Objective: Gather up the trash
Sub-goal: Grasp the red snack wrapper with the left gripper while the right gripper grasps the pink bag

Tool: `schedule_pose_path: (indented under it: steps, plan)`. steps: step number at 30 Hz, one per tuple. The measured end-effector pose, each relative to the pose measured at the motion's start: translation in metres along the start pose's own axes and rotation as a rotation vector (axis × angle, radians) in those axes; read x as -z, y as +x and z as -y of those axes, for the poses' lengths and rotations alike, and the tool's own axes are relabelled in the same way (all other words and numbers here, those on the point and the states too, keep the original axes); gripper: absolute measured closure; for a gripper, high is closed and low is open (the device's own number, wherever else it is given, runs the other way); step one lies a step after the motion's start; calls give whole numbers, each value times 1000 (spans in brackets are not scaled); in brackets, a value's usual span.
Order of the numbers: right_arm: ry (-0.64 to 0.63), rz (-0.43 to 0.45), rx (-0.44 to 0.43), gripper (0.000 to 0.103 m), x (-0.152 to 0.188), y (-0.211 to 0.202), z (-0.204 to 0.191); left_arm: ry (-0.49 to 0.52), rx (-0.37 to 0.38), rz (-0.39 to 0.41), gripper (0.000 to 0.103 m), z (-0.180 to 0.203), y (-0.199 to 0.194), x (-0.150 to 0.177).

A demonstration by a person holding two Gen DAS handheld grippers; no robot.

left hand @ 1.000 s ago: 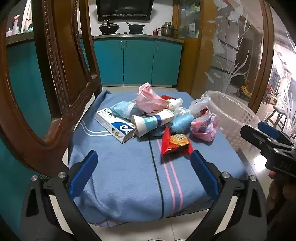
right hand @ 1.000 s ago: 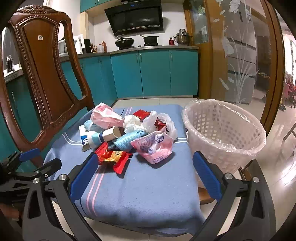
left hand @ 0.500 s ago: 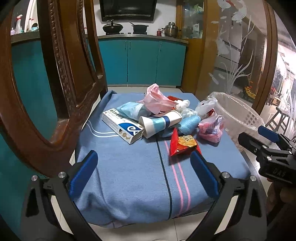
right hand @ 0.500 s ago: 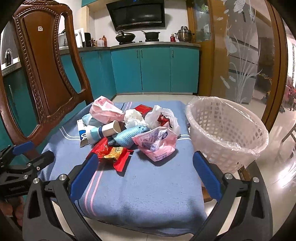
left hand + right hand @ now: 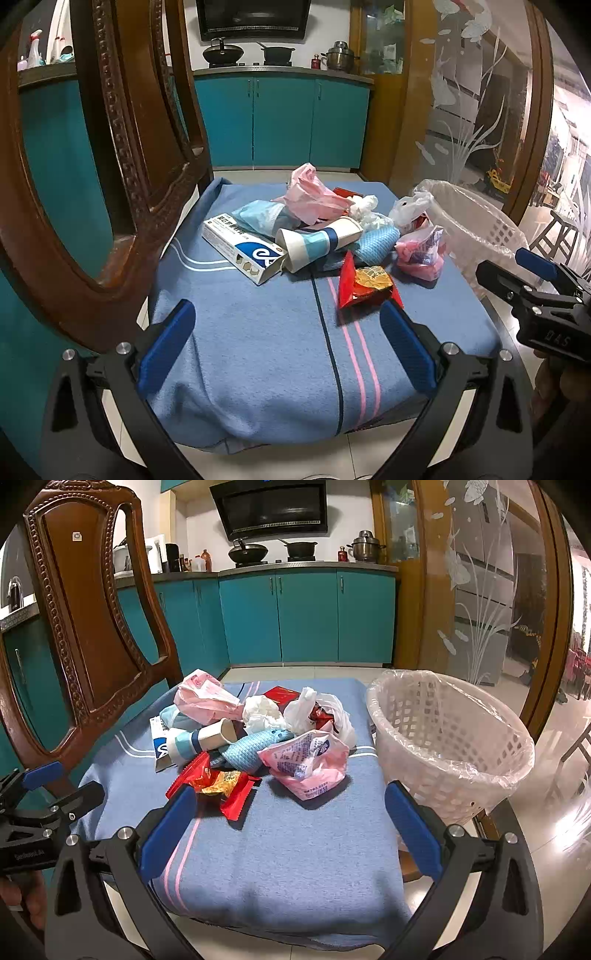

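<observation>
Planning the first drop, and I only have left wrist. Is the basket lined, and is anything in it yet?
Observer: Right wrist view looks into the basket. A clear liner is folded over the rim, and no trash is visible on the part of the inside that shows.
Operator: Right gripper state?
Observer: Right gripper is open with nothing between its fingers. The red wrapper shows just beside its left finger.

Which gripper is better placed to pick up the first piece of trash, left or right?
Probably right. The open right gripper faces the red snack wrapper and pink plastic bag, with the lined white plastic basket beside it. The open left gripper sits farther from the basket.
</observation>
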State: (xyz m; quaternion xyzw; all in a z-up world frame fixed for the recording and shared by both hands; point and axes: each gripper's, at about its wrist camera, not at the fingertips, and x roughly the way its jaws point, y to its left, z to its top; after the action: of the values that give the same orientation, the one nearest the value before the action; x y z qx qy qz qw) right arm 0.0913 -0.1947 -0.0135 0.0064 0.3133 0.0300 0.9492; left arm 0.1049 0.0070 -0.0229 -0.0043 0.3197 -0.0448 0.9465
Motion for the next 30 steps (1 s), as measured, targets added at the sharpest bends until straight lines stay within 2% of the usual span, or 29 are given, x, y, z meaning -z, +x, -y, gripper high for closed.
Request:
schedule_pose_path:
  steps: [6,10,13,20,23,24,25,26,27,28,30]
  plan:
    - [5,4,-1,3,1,-1,2,10,17,-9,3,6,1,0]
    - [22,14,7,3,-1,-2,5,6,62,-41,3,14,14,-2]
    - [41,17,16,3,-3,-1,9,20,92,-61,3,25,33,-8]
    - [75,11,36,3,-6,5,16,96,105,-127,4,54,86,-11]
    - [92,9,37,3,-7,7,19,123,100,-149,9,62,104,-11]
    - [93,9,37,3,-8,7,18,122,110,-164,20,64,110,-11]
    - [94,9,37,3,-8,8,18,122,129,-186,52,64,115,-11]
    - [91,9,36,3,-9,9,17,127,165,-228,56,66,122,-10]
    - [84,7,36,3,-10,10,15,133,176,-226,74,67,121,-10]
    - [75,6,37,3,-11,12,15,147,185,-215,81,68,118,-11]
    - [63,4,48,3,-12,16,15,160,191,-203,82,67,105,-15]
